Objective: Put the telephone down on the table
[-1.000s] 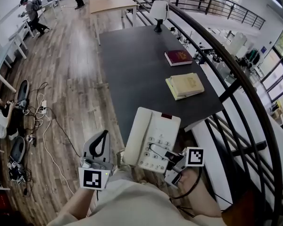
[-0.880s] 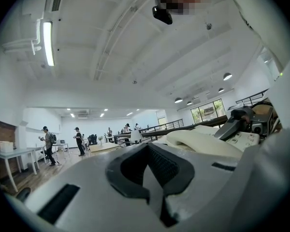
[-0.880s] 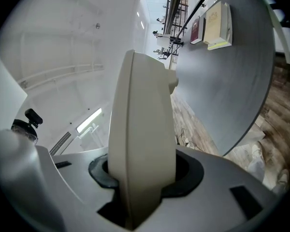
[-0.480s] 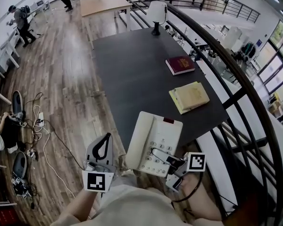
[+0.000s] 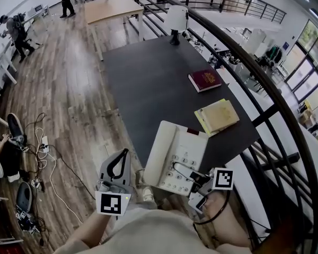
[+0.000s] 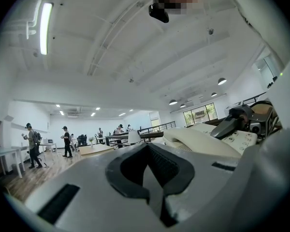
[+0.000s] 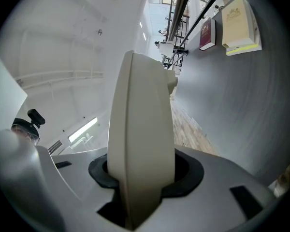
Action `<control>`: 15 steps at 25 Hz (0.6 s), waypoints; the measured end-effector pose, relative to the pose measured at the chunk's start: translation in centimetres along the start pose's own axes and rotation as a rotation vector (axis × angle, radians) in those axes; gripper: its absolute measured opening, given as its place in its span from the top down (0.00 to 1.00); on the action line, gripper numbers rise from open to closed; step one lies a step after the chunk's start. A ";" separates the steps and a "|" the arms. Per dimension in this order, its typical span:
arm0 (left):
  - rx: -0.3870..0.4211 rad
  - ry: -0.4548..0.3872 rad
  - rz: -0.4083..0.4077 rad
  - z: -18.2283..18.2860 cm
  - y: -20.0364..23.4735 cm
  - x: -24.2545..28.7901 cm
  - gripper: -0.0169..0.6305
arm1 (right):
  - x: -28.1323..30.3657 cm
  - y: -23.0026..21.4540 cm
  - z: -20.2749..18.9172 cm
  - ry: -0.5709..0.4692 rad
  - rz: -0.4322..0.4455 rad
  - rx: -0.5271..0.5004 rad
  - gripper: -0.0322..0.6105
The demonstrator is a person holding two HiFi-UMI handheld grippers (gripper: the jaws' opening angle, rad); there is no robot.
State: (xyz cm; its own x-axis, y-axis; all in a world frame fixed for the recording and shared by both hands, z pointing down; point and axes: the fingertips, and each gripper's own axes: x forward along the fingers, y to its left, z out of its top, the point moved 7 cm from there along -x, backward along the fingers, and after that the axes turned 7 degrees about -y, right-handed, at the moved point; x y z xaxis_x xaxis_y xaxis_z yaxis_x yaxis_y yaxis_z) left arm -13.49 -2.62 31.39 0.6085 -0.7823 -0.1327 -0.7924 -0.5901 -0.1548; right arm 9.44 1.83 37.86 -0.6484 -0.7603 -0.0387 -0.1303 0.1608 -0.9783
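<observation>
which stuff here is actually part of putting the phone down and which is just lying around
Part of the job:
- telephone, clamped in the right tool
- dark table, where it goes

Just lying about:
- red book, yellow book and lamp on that table
- cables on the floor
- left tool, shut on nothing

Bright even daylight, sharp, fisheye-curved edges
</observation>
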 end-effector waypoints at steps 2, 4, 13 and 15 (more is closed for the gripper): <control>-0.001 -0.001 -0.013 -0.1 0.7 0.2 0.97 | 0.8 0.0 0.1 -0.009 -0.002 -0.001 0.66; 0.008 -0.001 -0.027 -0.2 1.5 0.4 0.97 | 1.5 0.1 0.2 -0.016 -0.004 -0.008 0.66; -0.009 0.003 -0.002 -0.5 2.8 0.7 0.97 | 3.1 0.0 1.0 -0.010 -0.012 -0.010 0.66; -0.004 0.010 0.000 -0.5 2.4 0.6 0.97 | 2.9 -0.2 1.2 0.000 -0.011 -0.003 0.66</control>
State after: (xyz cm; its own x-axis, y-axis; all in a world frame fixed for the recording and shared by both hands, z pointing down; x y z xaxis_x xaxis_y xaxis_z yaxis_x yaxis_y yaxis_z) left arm -15.06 -4.66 31.44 0.6079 -0.7845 -0.1226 -0.7927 -0.5907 -0.1506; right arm 8.48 -1.13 37.71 -0.6469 -0.7621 -0.0283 -0.1396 0.1549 -0.9780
